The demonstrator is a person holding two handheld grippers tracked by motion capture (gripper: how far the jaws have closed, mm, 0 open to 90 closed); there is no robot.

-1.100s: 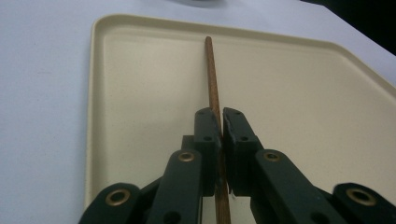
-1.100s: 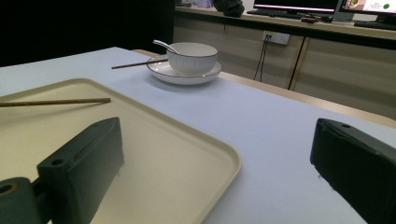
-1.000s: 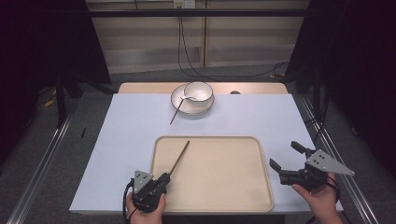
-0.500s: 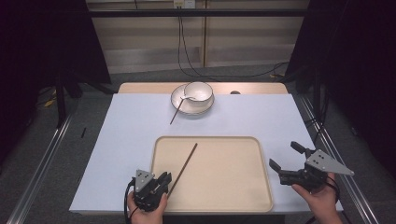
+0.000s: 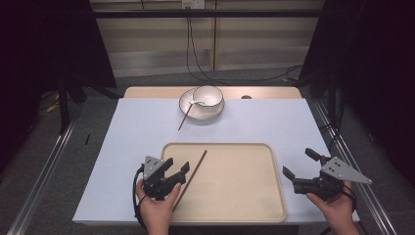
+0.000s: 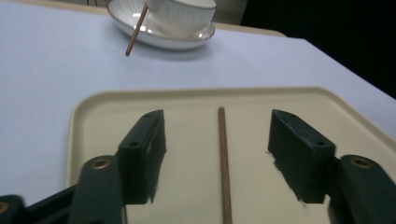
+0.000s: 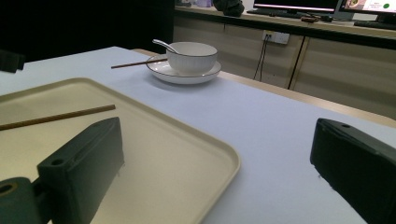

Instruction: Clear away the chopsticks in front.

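High view: a beige tray [image 5: 230, 196] lies on a pale blue table cover [image 5: 137, 132], near the person's edge of the table. 1 brown chopstick [image 5: 193, 172] lies flat on the left part of the tray, running diagonally from the near left rim toward the tray's middle. The left gripper [image 5: 177, 172], held in the person's left hand [image 5: 155, 208], sits at the tray's near left corner. Its jaws have just been opening and now stand apart; the near end of the chopstick lies between them on the tray floor, with neither pad pressing on it.

Left gripper view: the chopstick [image 6: 224, 163] runs straight up the middle of the gap, clear of both black jaws, resting on the tray [image 6: 187, 100].

The right gripper [image 5: 299, 166], in the person's right hand [image 5: 337, 208], hovers just beside the tray's right rim with its jaws spread wide and nothing between them. In the right gripper view the jaws straddle the tray's edge [image 7: 224, 163] and the bare table cover [image 7: 280, 135].

At the far side of the table stands a white bowl [image 5: 207, 96] on a white plate [image 5: 188, 108], with a spoon [image 7: 161, 44] resting in the bowl. A 2nd chopstick [image 5: 185, 117] leans on the plate's rim, its lower end on the table cover, well apart from the tray.
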